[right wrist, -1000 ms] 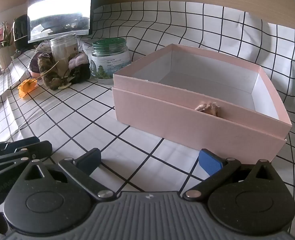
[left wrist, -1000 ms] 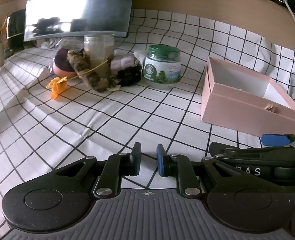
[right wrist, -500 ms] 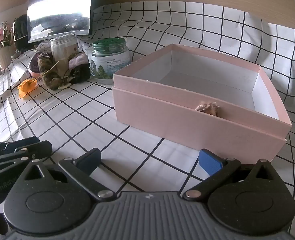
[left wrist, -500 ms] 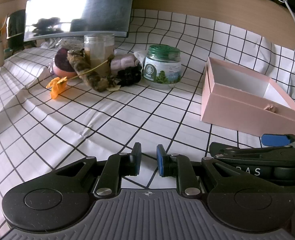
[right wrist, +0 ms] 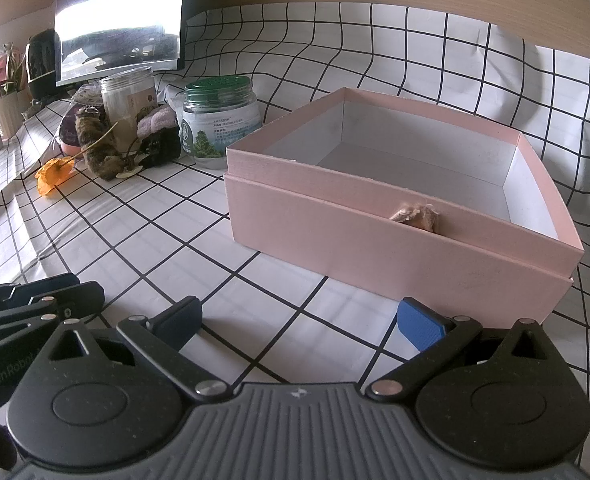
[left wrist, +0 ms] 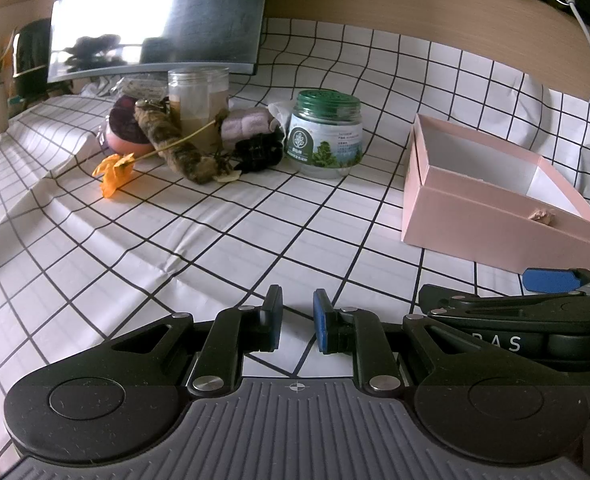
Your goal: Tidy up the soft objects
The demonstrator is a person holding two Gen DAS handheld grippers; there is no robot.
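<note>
I have a checked tablecloth (left wrist: 199, 240) spread over the whole work surface, white with black grid lines and a few creases. At the back stands a dark monitor (left wrist: 159, 16) that reflects a bright window. To my right sits the pink box (right wrist: 395, 216), open at the top, with white inner walls and nothing that I can see on its floor; a small beige tuft (right wrist: 415, 214) sticks up at the middle of its near wall. Left of the box is a green-lidded jar (left wrist: 325, 134), and behind the clutter a clear plastic jar (left wrist: 199, 104).

The soft things are piled at the back left, well apart from the box: a brown mottled plush roll (left wrist: 179, 148), a pale pink fluffy item (left wrist: 245, 124) just beside the clear jar, a black scrunchie (left wrist: 259, 152) touching the green-lidded jar's foot, and an orange flower (left wrist: 115, 168) on a thin stem lying across the plush roll.

My left gripper (left wrist: 297, 316) hovers low over bare cloth, jaws a narrow gap apart with nothing between them. My right gripper (right wrist: 299, 320) has its jaws spread wide, empty, just short of the box's near wall.
</note>
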